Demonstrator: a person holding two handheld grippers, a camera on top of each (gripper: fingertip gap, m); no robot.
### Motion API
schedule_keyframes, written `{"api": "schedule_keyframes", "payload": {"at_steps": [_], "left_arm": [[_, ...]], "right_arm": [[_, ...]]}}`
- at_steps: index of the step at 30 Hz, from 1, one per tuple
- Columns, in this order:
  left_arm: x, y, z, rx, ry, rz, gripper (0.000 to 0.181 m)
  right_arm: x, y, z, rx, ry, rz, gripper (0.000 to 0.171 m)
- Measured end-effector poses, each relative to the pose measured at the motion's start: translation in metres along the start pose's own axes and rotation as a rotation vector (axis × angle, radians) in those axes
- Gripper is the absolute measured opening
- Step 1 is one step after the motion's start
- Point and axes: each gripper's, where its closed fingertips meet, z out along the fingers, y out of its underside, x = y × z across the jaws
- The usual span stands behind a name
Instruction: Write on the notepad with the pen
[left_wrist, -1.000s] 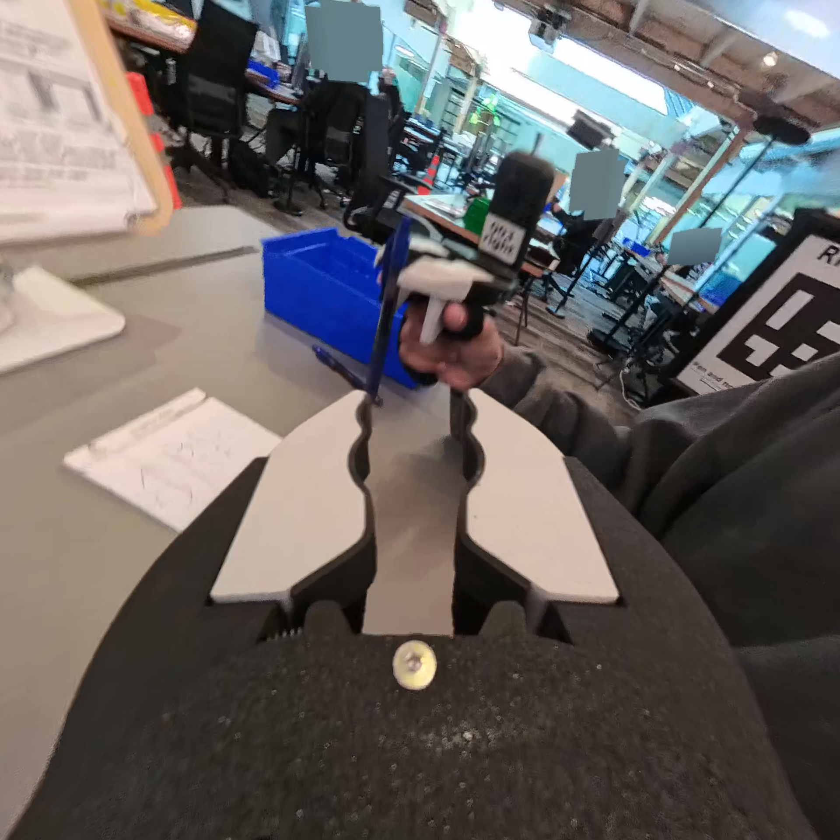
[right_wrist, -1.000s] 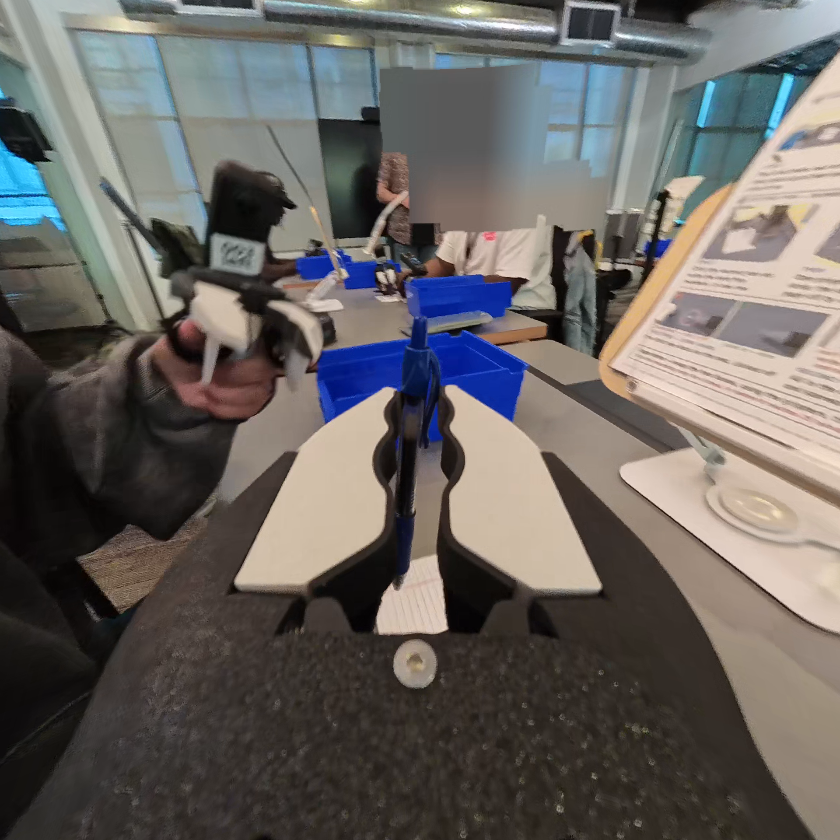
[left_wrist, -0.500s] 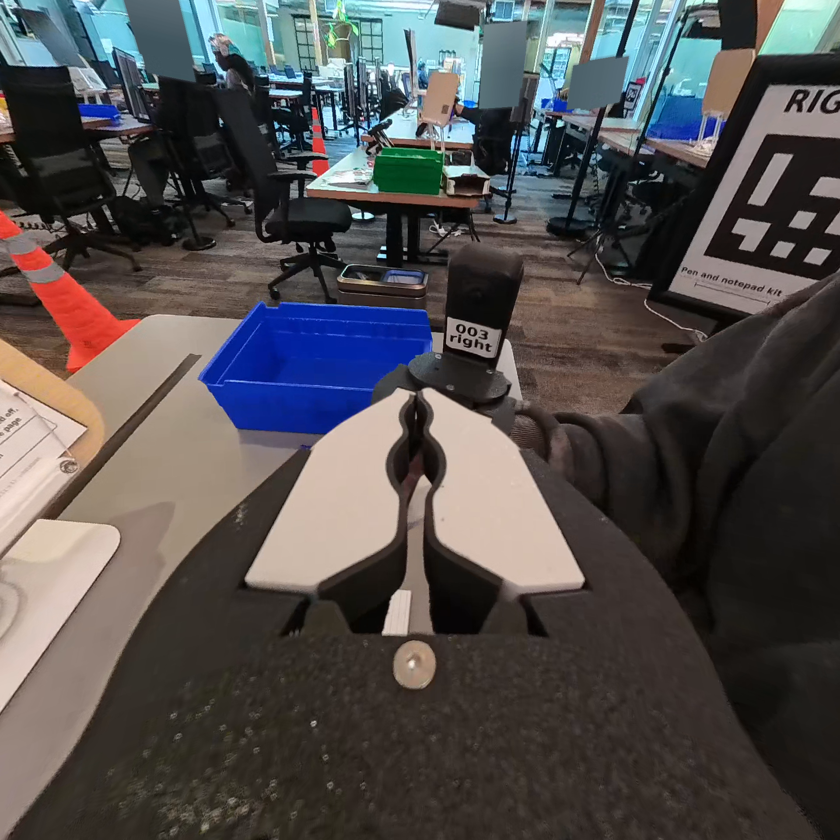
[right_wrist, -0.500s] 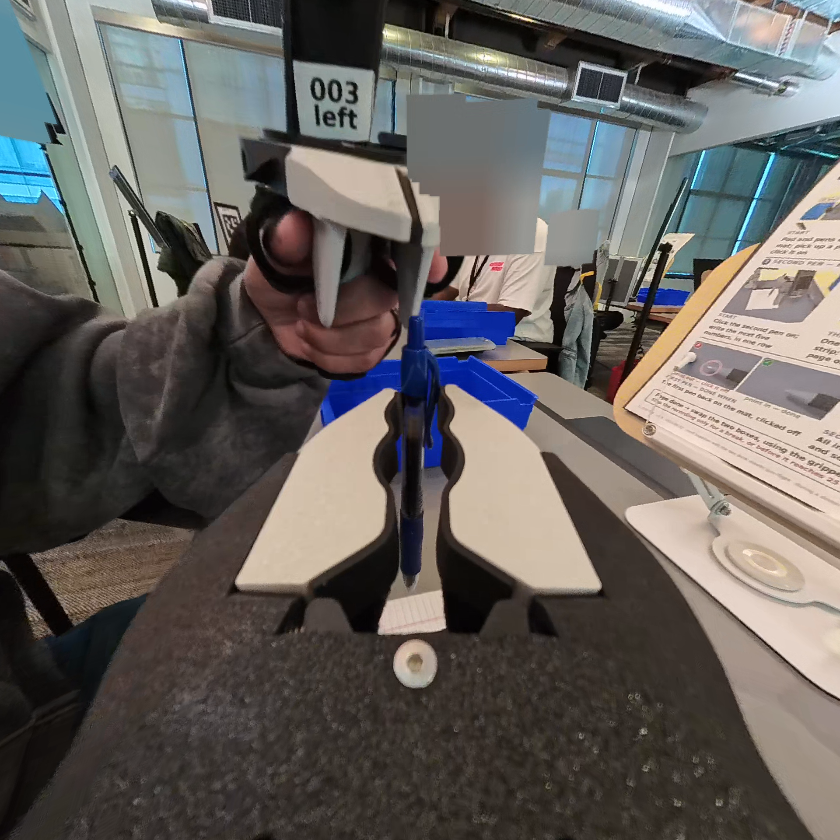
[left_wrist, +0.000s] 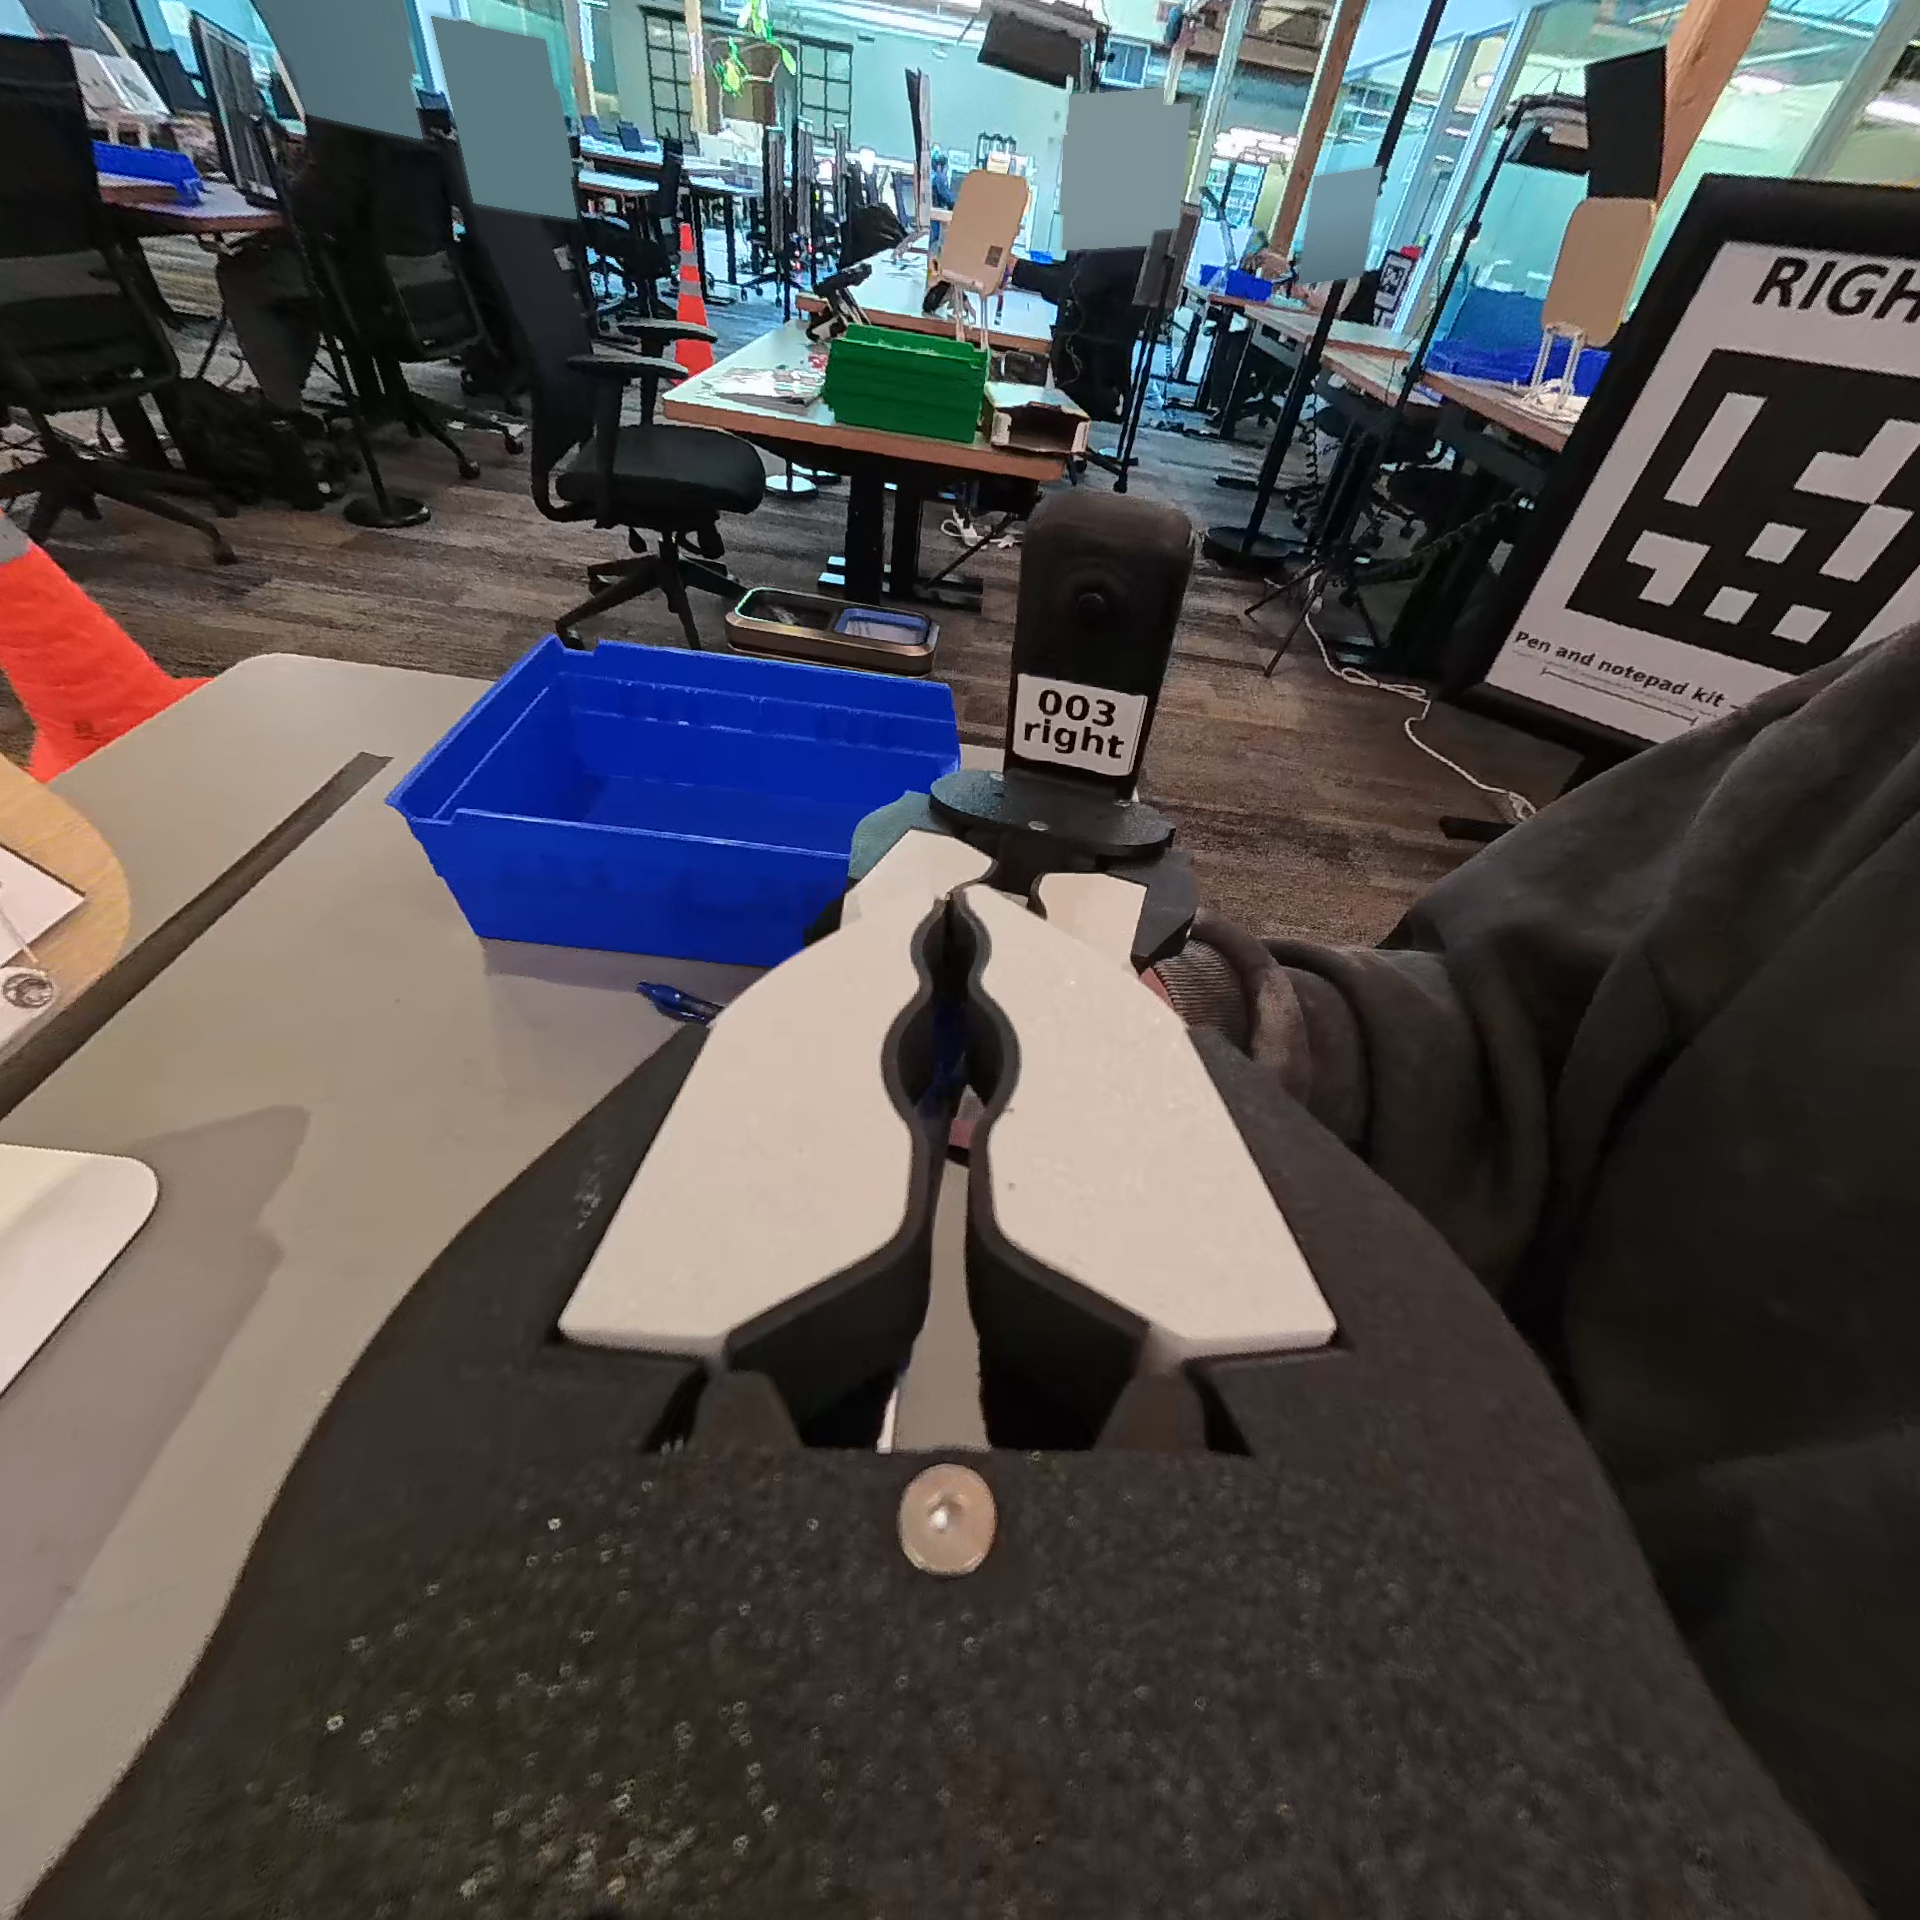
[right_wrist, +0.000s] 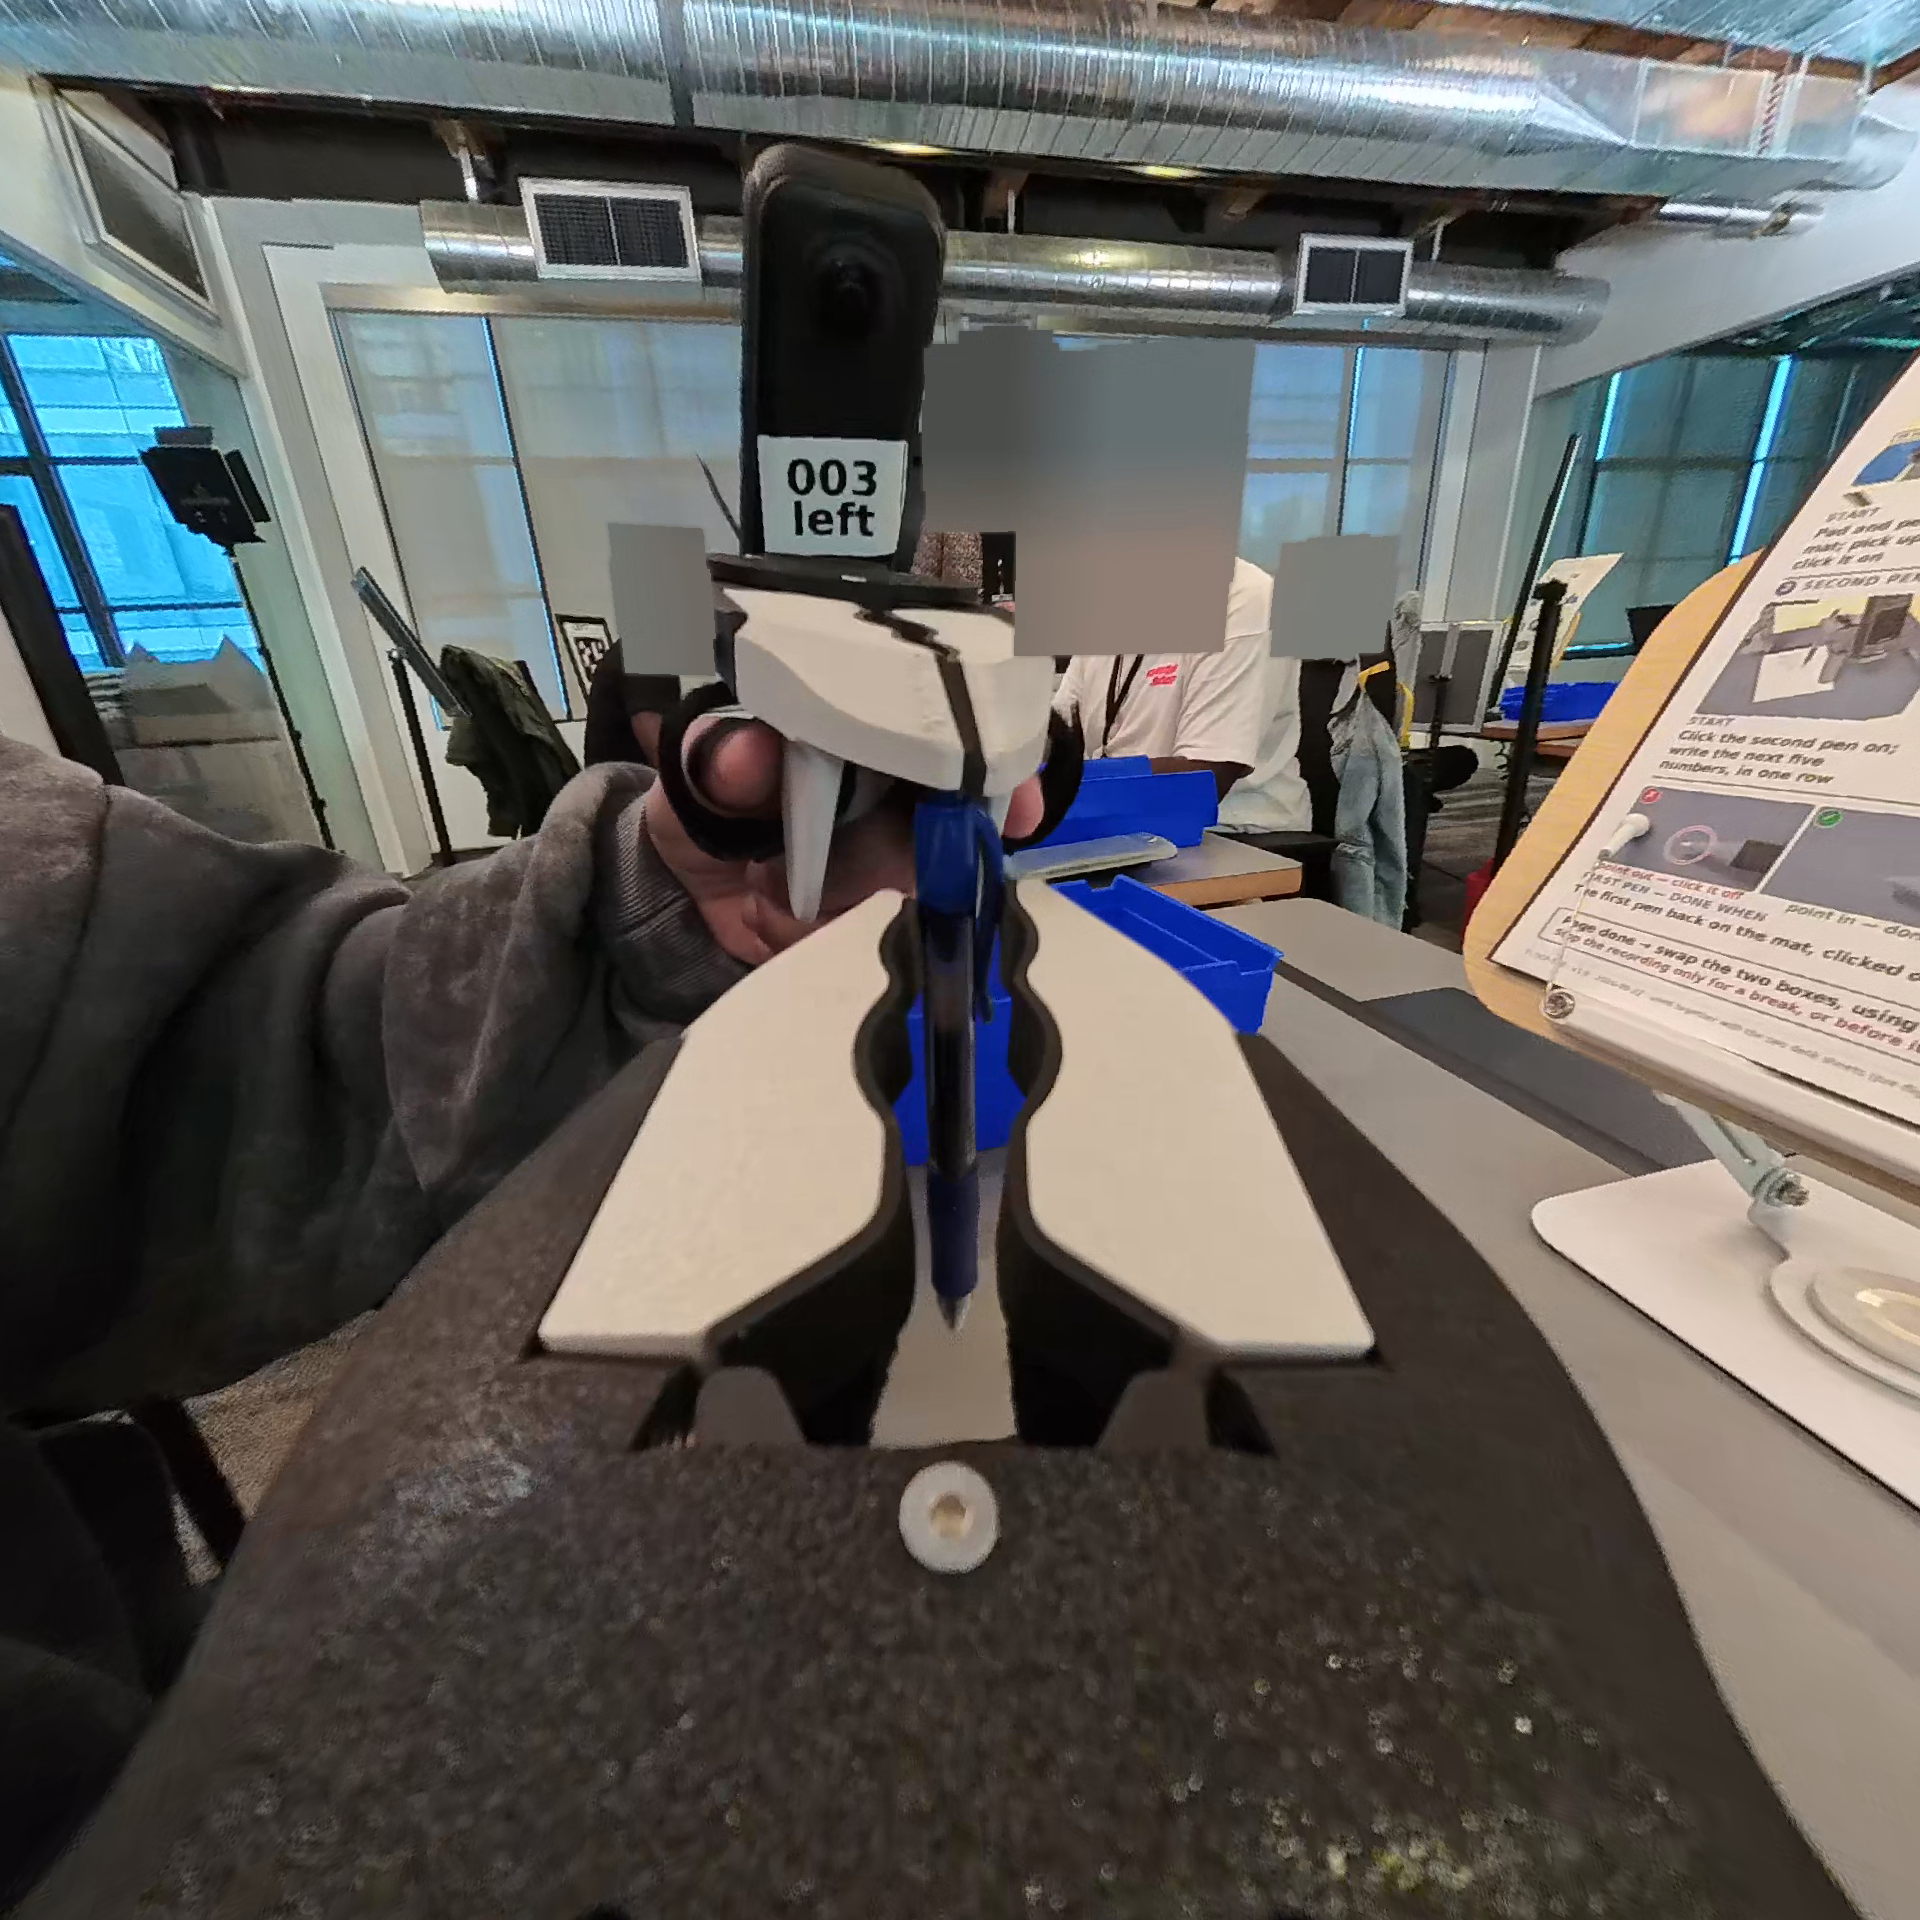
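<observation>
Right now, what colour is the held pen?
Blue pen, clearest in the right wrist view.

Each gripper, the left gripper (left_wrist: 951, 920) and the right gripper (right_wrist: 954, 920), has two pale grey fingers (left_wrist: 790, 1122) with wavy black inner edges on a speckled black body, with a silver screw (left_wrist: 945, 1523) at the centre. The person's sleeve (left_wrist: 1621, 997) is dark grey fleece.

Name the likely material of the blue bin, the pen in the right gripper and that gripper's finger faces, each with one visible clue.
Blue bin: probably moulded plastic; uniform colour, ribbed walls, slight sheen.
Pen: apparently plastic; see-through barrel, matte blue grip that may be rubber, metal-looking tip.
Right gripper fingers: pale, grainy matte faces over black, possibly printed plastic.
</observation>
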Motion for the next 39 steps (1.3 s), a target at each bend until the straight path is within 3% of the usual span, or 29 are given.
{"api": "schedule_keyframes", "payload": {"at_steps": [10, 13, 15, 17, 19, 20, 22, 24, 29, 39], "left_arm": [[-0.003, 0.003, 0.003, -0.011, -0.018, -0.006, 0.000], [0.001, -0.014, -0.012, 0.070, -0.042, -0.028, 0.000], [0.005, -0.021, -0.036, 0.162, -0.115, -0.064, 0.020], [-0.002, 0.003, -0.061, 0.171, -0.292, -0.142, 0.041], [-0.012, 0.066, -0.084, 0.033, -0.512, -0.209, 0.076], [-0.014, 0.099, -0.097, -0.017, -0.629, -0.228, 0.086], [-0.009, 0.151, -0.120, -0.030, -0.807, -0.264, 0.092], [0.003, 0.182, -0.132, 0.004, -0.881, -0.318, 0.095], [0.019, 0.199, -0.144, 0.098, -0.930, -0.279, 0.086], [0.021, 0.218, -0.136, 0.077, -0.816, -0.291, 0.080]], "right_arm": [[0.003, 0.000, -0.002, 0.010, 0.012, 0.007, 0.013], [0.007, -0.006, -0.007, 0.041, 0.024, 0.000, 0.014], [0.010, -0.003, -0.008, 0.024, 0.047, -0.019, 0.014], [0.012, 0.001, -0.009, 0.027, 0.081, -0.036, 0.014], [0.018, 0.009, -0.010, 0.018, 0.142, -0.058, 0.014], [0.023, 0.014, -0.010, 0.021, 0.188, -0.054, 0.014], [0.031, 0.026, -0.008, 0.038, 0.279, -0.007, 0.014], [0.038, 0.047, -0.001, 0.021, 0.371, 0.022, 0.014], [0.051, 0.080, 0.026, -0.040, 0.478, -0.006, 0.014], [0.093, 0.121, 0.053, -0.192, 0.602, 0.036, 0.014]]}}
